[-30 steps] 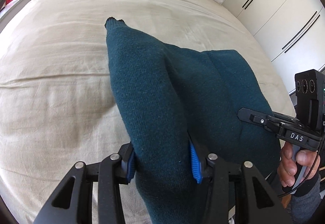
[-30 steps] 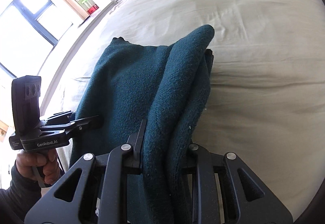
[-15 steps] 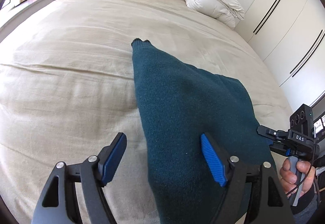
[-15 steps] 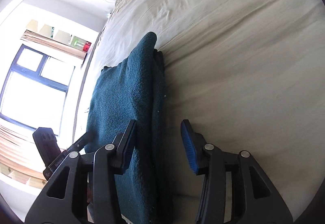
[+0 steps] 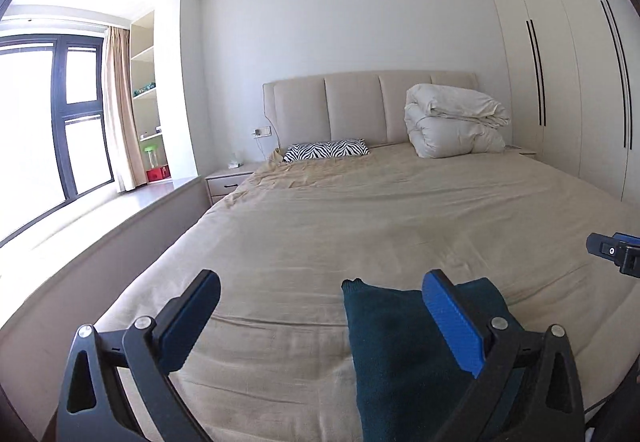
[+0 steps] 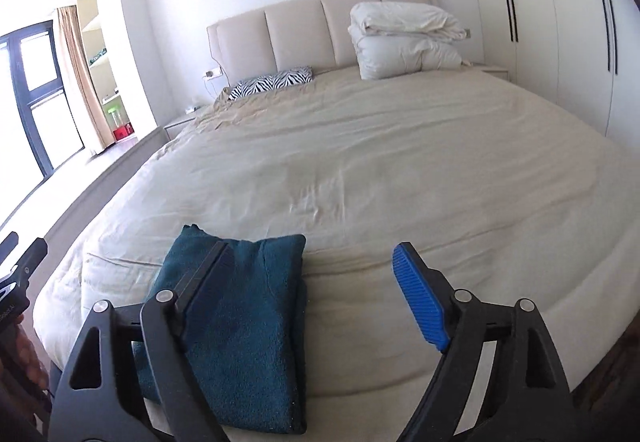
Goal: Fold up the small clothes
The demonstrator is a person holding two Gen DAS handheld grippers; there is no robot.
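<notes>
A dark teal knit garment (image 5: 396,354) lies folded in a flat rectangle at the near edge of the bed (image 5: 380,209). It also shows in the right wrist view (image 6: 248,326). My left gripper (image 5: 320,316) is open and empty, raised above the bed, with the garment behind its right finger. My right gripper (image 6: 316,294) is open and empty, with the garment behind its left finger. The tip of my right gripper shows at the right edge of the left wrist view (image 5: 616,256).
A beige sheet covers the bed. A zebra-print pillow (image 5: 326,149) and a folded white duvet (image 5: 452,121) lie by the headboard (image 5: 352,105). White wardrobes (image 5: 568,81) stand on the right. A window ledge (image 5: 80,226) and a nightstand (image 5: 228,177) stand on the left.
Both grippers let go of the teal garment and opened. Both then pulled back and tilted up, so the garment now lies folded on the bed below them.
</notes>
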